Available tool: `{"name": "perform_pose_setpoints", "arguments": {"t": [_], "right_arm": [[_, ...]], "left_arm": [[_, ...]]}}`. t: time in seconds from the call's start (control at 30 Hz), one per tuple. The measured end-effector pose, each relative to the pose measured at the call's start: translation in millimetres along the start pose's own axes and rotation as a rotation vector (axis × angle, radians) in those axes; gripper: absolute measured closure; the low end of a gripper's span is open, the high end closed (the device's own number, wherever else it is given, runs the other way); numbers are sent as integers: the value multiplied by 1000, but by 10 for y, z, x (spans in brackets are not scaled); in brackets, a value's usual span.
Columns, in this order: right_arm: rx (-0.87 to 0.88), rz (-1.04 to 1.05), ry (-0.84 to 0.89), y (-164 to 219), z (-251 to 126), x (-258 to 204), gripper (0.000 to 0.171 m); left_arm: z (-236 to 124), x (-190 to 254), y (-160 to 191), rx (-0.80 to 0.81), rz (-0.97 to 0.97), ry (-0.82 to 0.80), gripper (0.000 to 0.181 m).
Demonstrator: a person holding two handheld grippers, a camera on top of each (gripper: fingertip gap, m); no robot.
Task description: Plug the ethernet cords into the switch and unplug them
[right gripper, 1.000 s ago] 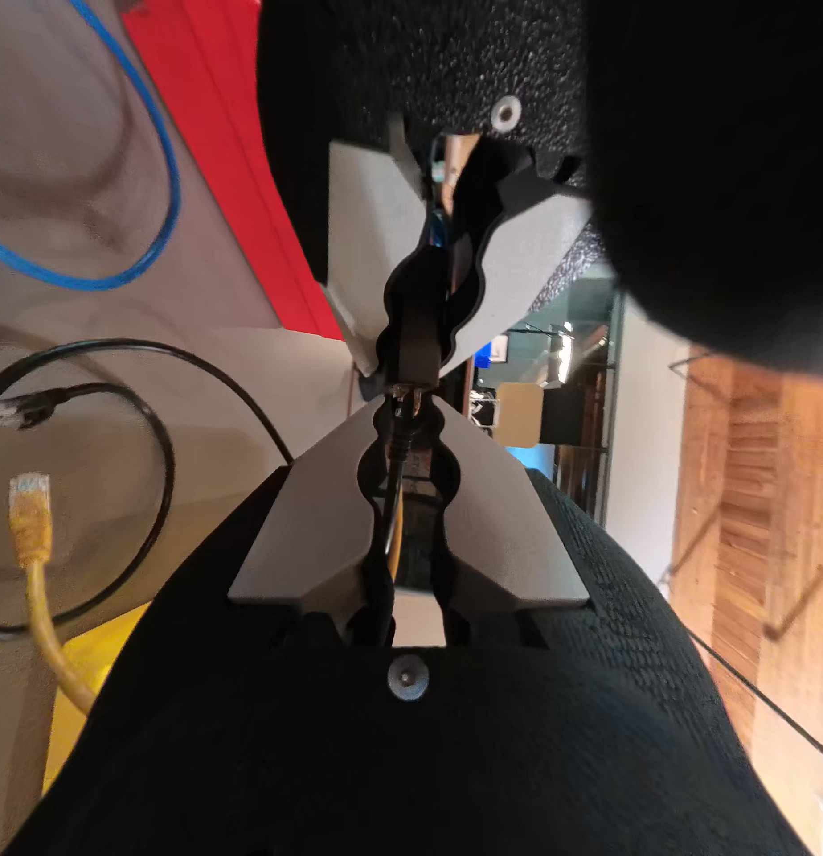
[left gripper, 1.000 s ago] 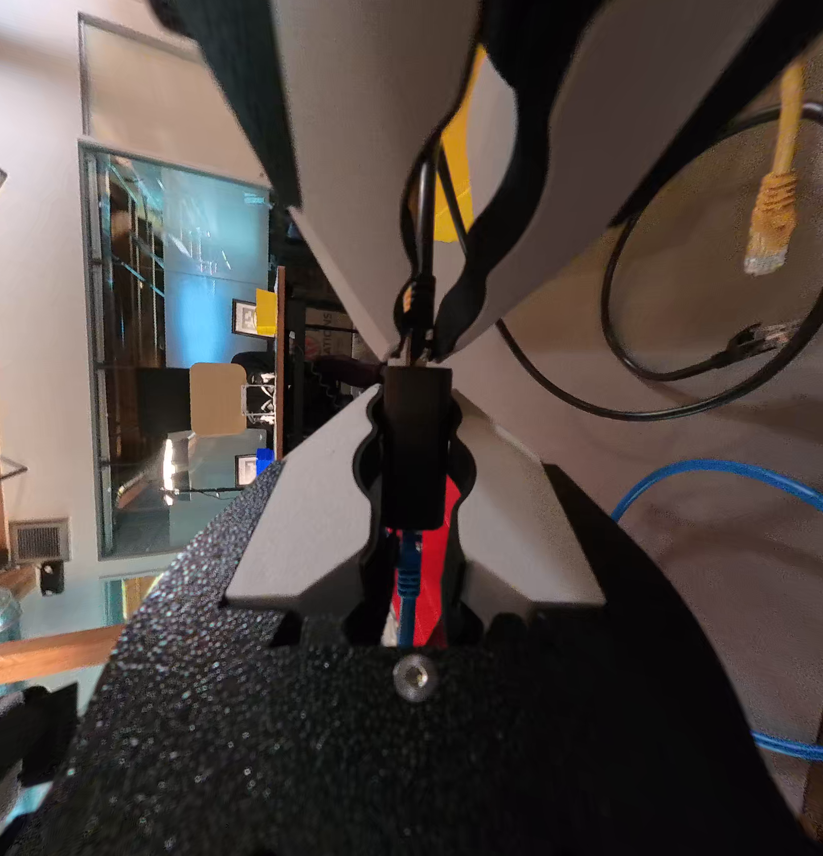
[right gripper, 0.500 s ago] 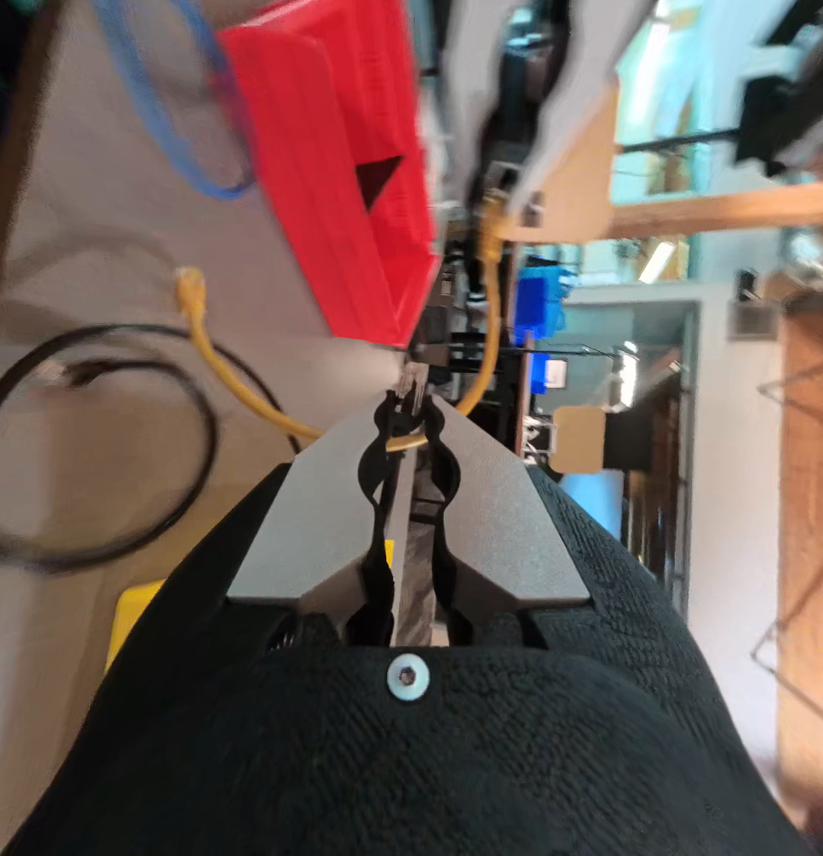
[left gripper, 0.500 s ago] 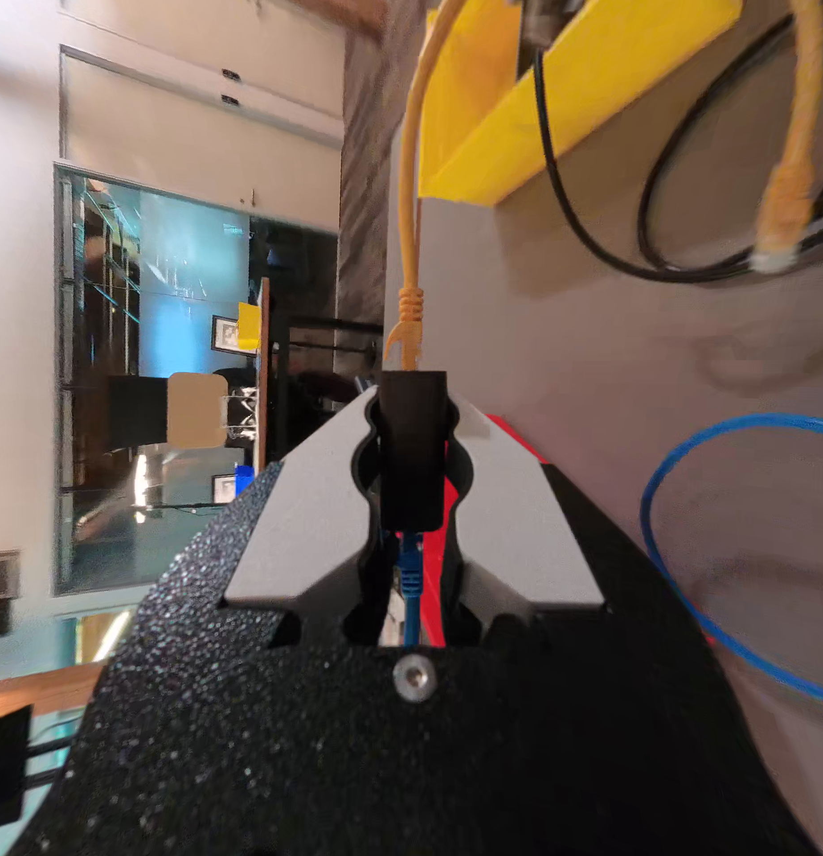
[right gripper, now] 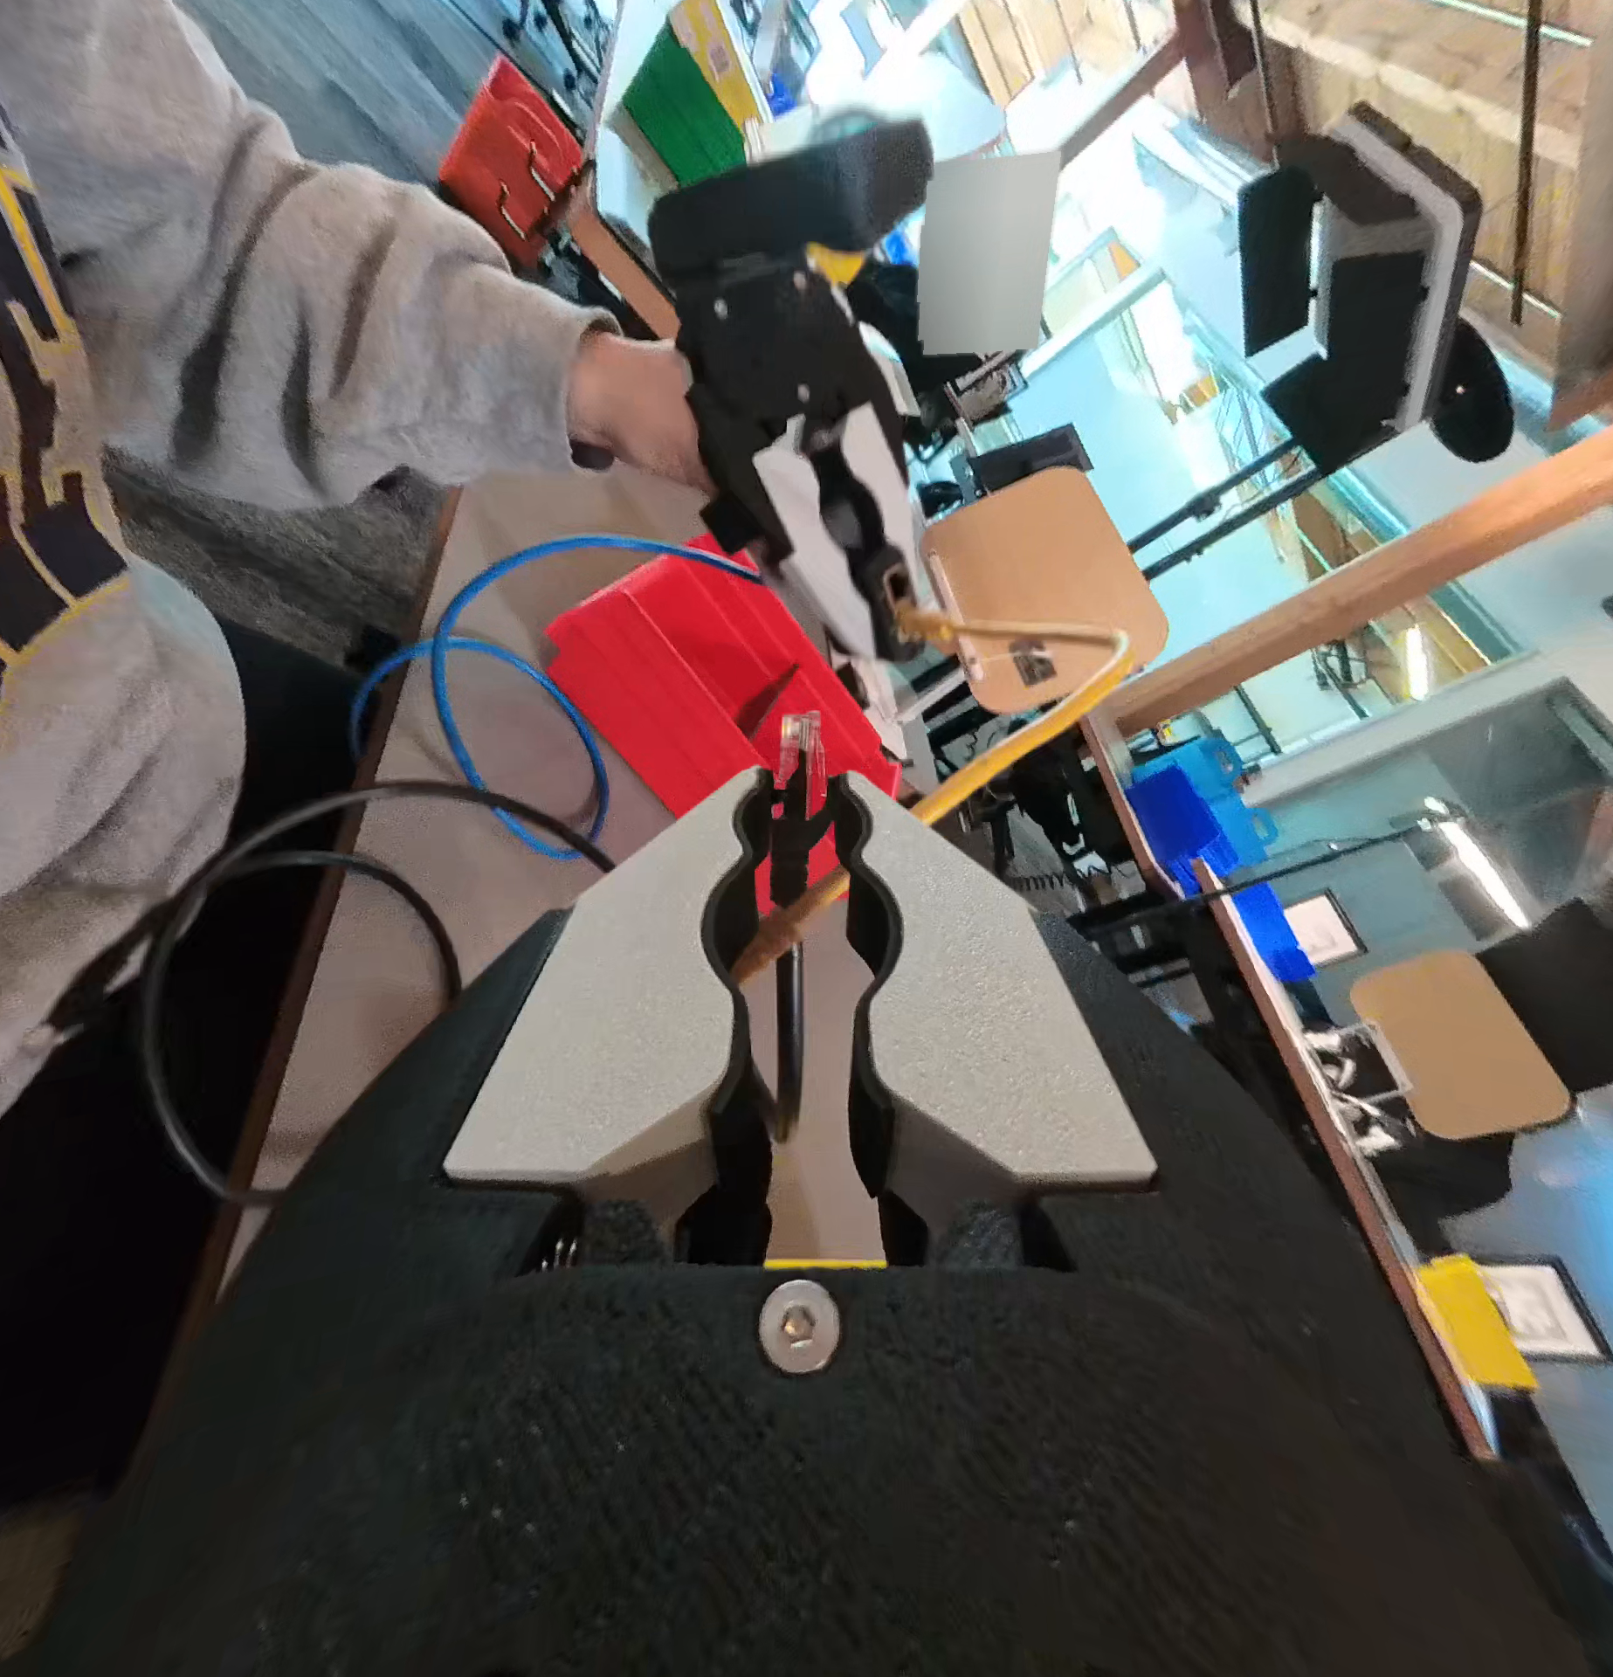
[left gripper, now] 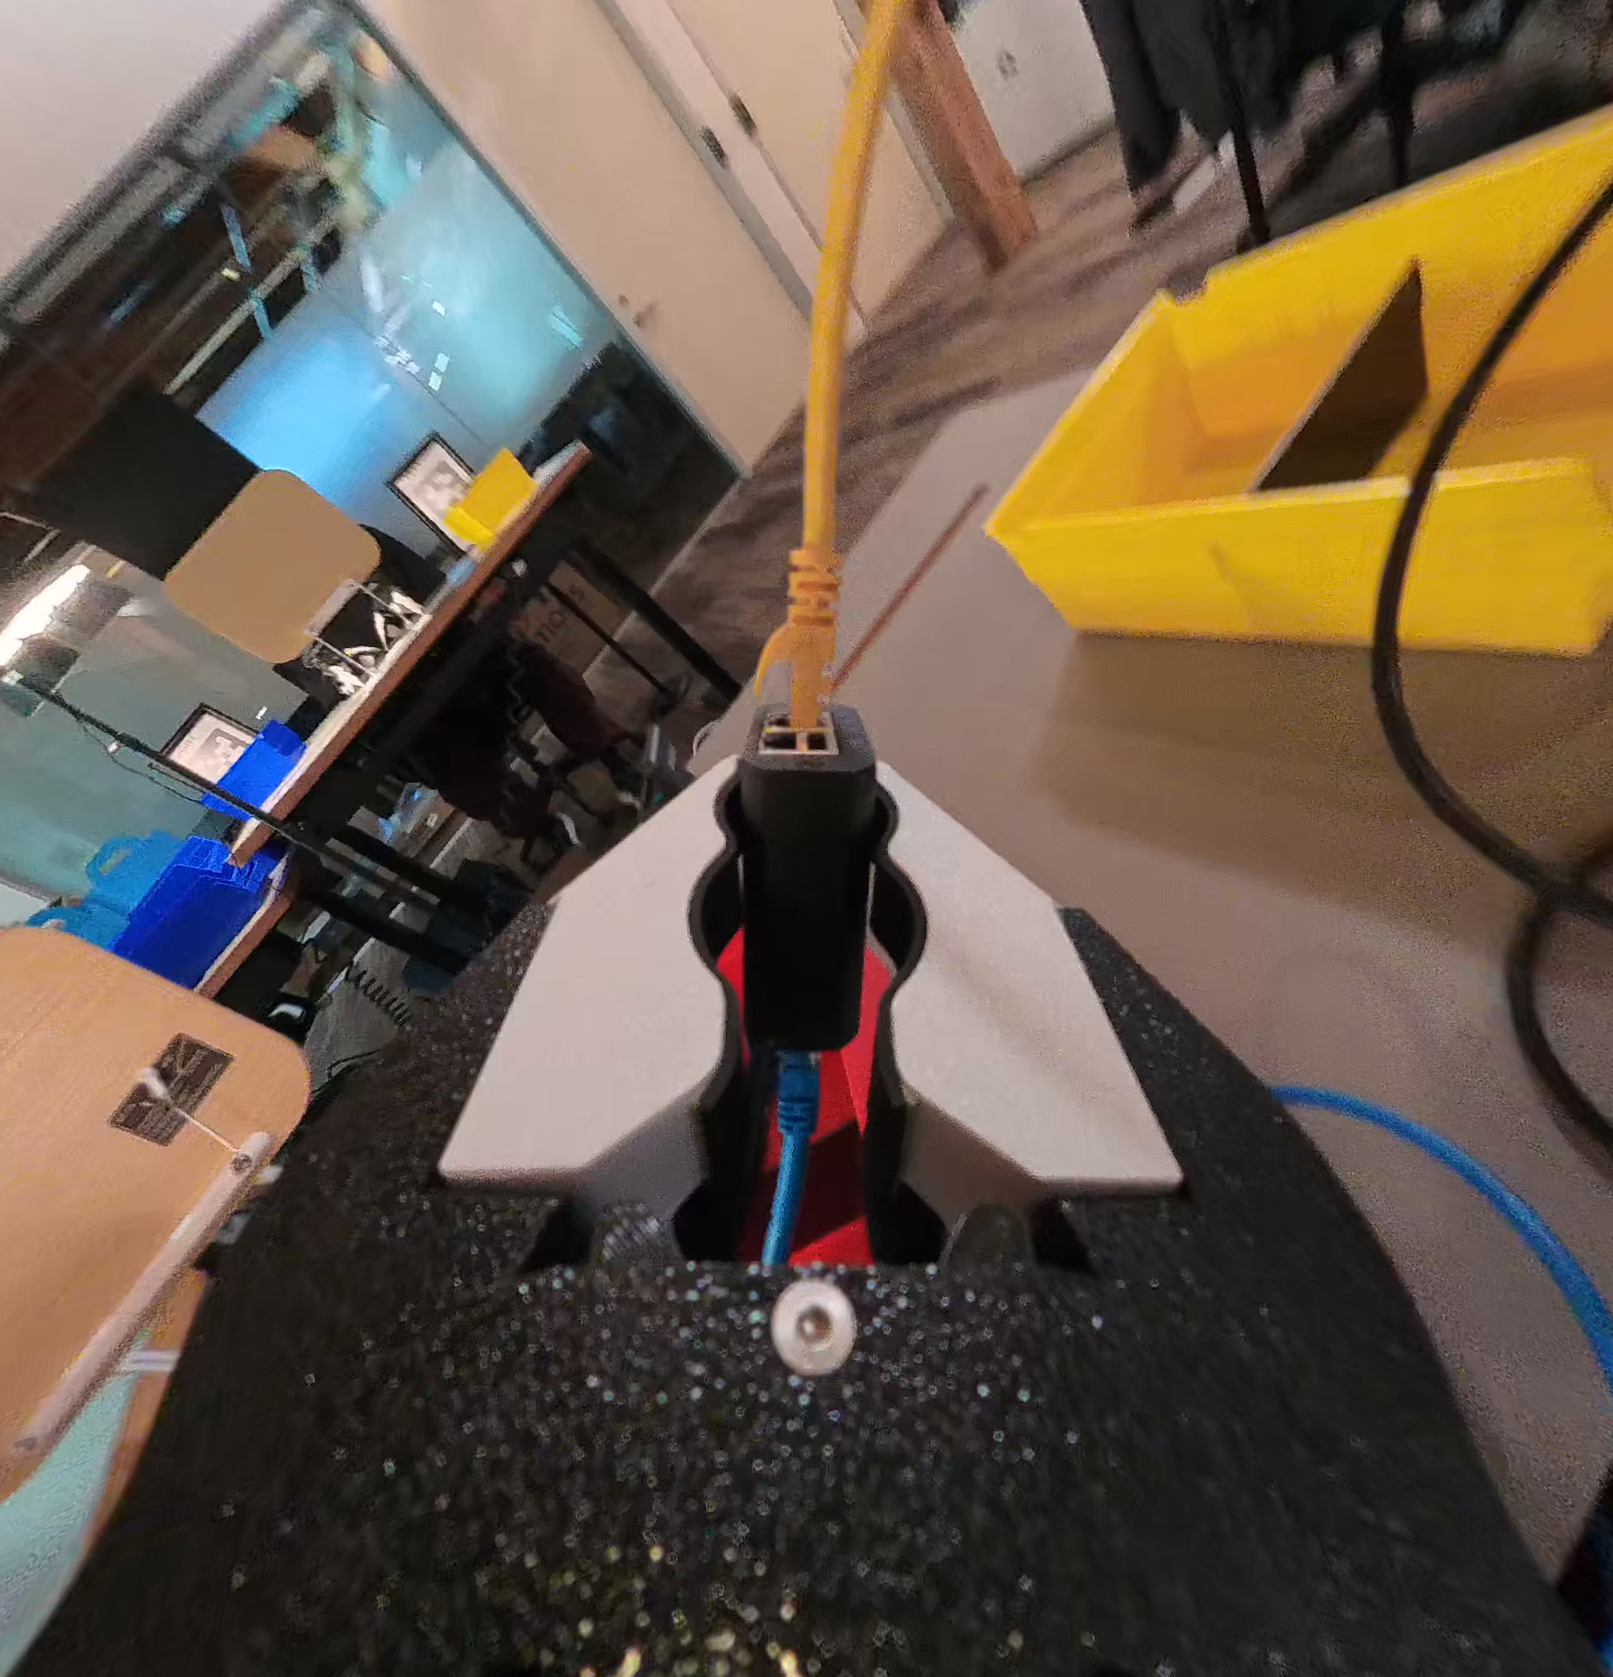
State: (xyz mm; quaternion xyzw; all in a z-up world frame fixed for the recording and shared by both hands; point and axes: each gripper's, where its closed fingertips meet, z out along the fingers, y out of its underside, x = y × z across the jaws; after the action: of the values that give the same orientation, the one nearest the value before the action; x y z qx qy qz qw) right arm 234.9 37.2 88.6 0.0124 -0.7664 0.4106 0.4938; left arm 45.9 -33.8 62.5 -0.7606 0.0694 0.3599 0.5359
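My left gripper (left gripper: pixel 807 789) is shut on the small black switch (left gripper: pixel 807 907), held upright above the table. A yellow ethernet cord (left gripper: pixel 825 363) is plugged into its front port. A blue cord (left gripper: pixel 789 1125) enters its rear end between my fingers. My right gripper (right gripper: pixel 802 785) is shut on the black cord (right gripper: pixel 789 998) just behind its clear plug (right gripper: pixel 801 744), which is free in the air. In the right wrist view the left gripper (right gripper: pixel 839 544) holds the switch (right gripper: pixel 889 581) farther off, apart from the black plug, with the yellow cord (right gripper: pixel 1038 717) arching from it.
A yellow bin (left gripper: pixel 1283 544) stands on the grey table (left gripper: pixel 1193 862) to the right, with a black cord loop (left gripper: pixel 1419 726) beside it. A red bin (right gripper: pixel 684 681) and blue cord loops (right gripper: pixel 476 726) lie beyond my right gripper. A person's grey sleeve (right gripper: pixel 312 318) reaches in from the left. Across from one pair of fingers to the other is roughly 20 centimeters.
The black plug was at the switch's port a second ago; now it is out and my right gripper has drawn back with it. Both grippers have turned and moved apart.
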Motion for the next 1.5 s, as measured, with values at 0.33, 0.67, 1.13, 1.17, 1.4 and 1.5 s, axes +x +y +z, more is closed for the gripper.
{"name": "perform_pose_setpoints", "arguments": {"t": [0.33,0.67,1.13,1.17,1.4,1.5], "right_arm": [[151,83,-26,-133,-396,67,160],[237,-45,946,-511,-1476,1174,161],[-142,-197,1030,41,-1616,1893,161],[-161,-182,1029,152,-1617,1868,161],[-285,10,926,922,-1488,1528,161],[-398,152,769,1436,-1267,1181,161]], "left_arm": [[-78,-550,297,27,-306,-152,161],[-198,-811,473,48,-384,-170,160],[-6,-453,415,-9,-253,-64,160],[13,-426,418,-15,-245,-58,160],[114,-233,402,-32,-195,-3,160],[174,-126,411,-48,-163,21,160]]}}
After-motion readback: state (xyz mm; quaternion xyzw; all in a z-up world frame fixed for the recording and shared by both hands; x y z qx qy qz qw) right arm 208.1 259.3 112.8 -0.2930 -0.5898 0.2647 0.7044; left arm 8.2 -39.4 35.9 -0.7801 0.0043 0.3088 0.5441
